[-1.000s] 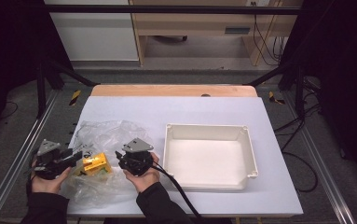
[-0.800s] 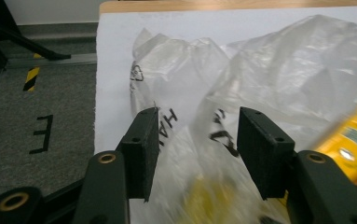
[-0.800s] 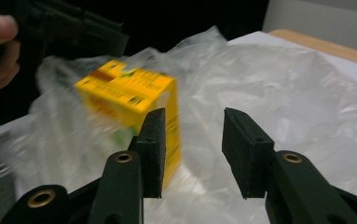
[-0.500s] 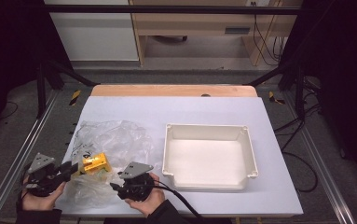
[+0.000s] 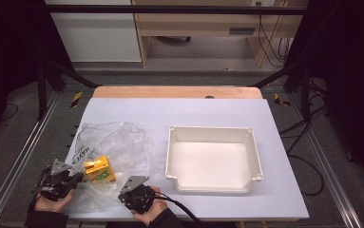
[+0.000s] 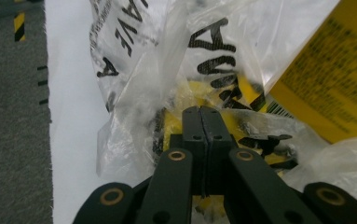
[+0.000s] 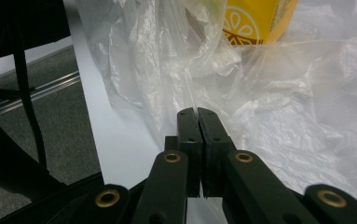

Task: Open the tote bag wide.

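The clear plastic bag [image 5: 110, 156] lies crumpled on the near left part of the worktop [image 5: 208, 111], with a yellow box [image 5: 99, 169] inside it near its near-left edge. Both tongs sit at the bag's near rim: the left tongs [image 5: 77, 176] at its left side, just beside the box, and the right tongs [image 5: 128, 189] at its near right corner. In the left gripper view the jaws of the left tongs [image 6: 201, 112] stand closed with film bunched at their tips, the box [image 6: 330, 79] ahead and to the right; in the right gripper view the right tongs [image 7: 197, 113] are closed too, a fold of the bag [image 7: 278, 102] pinched at their tips and the box [image 7: 255, 18] straight ahead, well apart. Both pairs of jaws have just been closing, with bag film between them. The two grips sit either side of the box, the left one nearer it, so the coming move likely turns on pulling the film apart or lifting it clear of the box. Compared with a second ago, both hands have come nearer the worktop's near edge and lower, and the bag looks drawn toward the person. To the right, well apart from the bag, stands a white tray [image 5: 254, 142].
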